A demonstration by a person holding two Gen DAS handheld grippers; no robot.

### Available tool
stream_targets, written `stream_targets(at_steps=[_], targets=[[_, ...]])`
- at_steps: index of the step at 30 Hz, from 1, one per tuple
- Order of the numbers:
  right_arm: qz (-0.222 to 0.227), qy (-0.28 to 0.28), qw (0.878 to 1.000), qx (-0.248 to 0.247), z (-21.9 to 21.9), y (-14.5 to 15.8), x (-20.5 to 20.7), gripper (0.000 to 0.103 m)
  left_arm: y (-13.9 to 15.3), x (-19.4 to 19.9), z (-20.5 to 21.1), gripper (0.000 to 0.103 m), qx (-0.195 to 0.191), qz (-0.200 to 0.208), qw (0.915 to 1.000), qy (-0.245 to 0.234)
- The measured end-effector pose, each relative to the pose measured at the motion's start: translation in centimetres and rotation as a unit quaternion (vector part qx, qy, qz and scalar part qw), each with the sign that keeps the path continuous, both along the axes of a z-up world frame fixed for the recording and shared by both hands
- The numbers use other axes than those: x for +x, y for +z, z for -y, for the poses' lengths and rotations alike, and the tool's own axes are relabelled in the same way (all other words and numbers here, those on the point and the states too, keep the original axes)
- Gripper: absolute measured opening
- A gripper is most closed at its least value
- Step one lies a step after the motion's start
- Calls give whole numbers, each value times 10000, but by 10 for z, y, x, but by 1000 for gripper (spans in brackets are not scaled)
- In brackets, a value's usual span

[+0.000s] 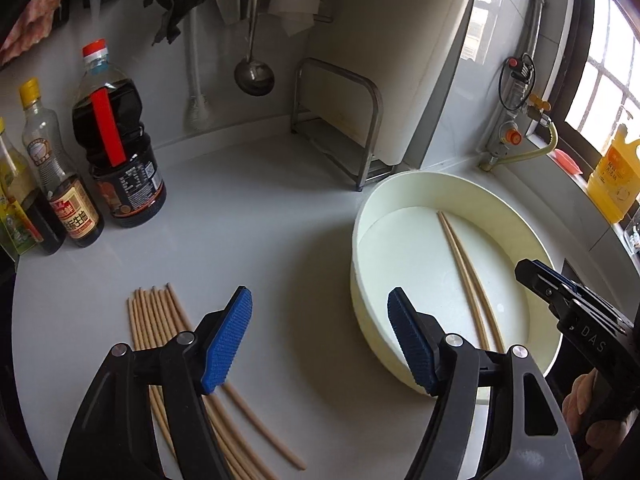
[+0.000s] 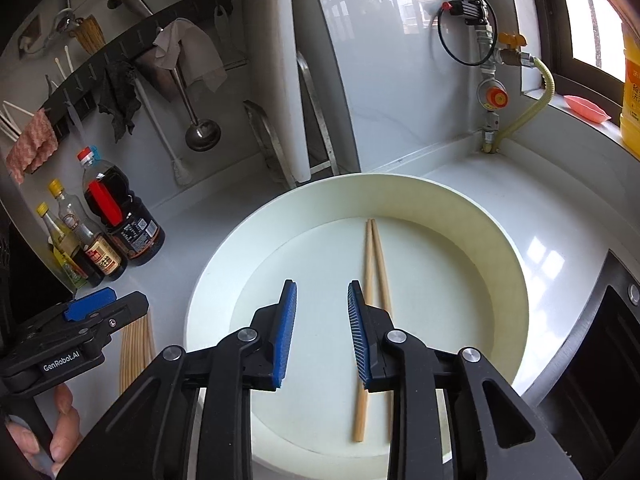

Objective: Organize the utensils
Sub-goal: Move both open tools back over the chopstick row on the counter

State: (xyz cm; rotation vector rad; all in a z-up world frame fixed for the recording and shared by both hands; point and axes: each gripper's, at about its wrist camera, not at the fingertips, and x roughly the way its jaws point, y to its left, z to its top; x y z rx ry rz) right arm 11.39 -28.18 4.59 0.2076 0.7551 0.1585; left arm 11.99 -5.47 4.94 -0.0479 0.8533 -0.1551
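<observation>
- Two chopsticks (image 2: pixel 374 304) lie in the basin (image 2: pixel 504 280).
- A bundle of chopsticks (image 1: pixel 160 320) remains on the counter (image 1: pixel 260 220).
- Left gripper (image 1: pixel 320 340) and right gripper (image 2: pixel 322 332) both gape, empty.

White countertop (image 1: pixel 248 200), glossy white wall panels (image 2: pixel 400 100). Barred window (image 1: pixel 600 80) at right, daylight glaring off the surfaces. Black hook rail (image 2: pixel 132 60) on the wall carrying rags and a ladle (image 2: pixel 202 134). Gas valve with yellow hose (image 2: pixel 532 96) in the corner. Dark recess (image 2: pixel 600 360) at right, possibly a hob.
</observation>
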Motion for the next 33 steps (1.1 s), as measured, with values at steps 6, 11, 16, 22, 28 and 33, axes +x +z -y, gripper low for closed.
stream_targets(at_steps=[6,11,16,22,28,33], targets=[[193,602,9980,-12,-47,10,-19,35,-4,-37,-53,73,141,21,9991,387],[202,1026,9945,103,-77,7,-29,41,-15,-58,-88,75,272,-67,9973,673],[160,1317,9912,28,-104,-4,-37,48,-24,-74,-117,75,152,-185,9951,957],[143,1654,9861,-96,-130,-12,-46,53,-30,-95,-131,75,135,-209,9929,1165],[170,1884,9819,-101,-143,-14,-56,55,-28,-114,-136,77,62,-106,9909,1341],[132,2018,9793,-63,-153,-19,-57,55,-28,-129,-141,78,-11,-153,9890,1470]])
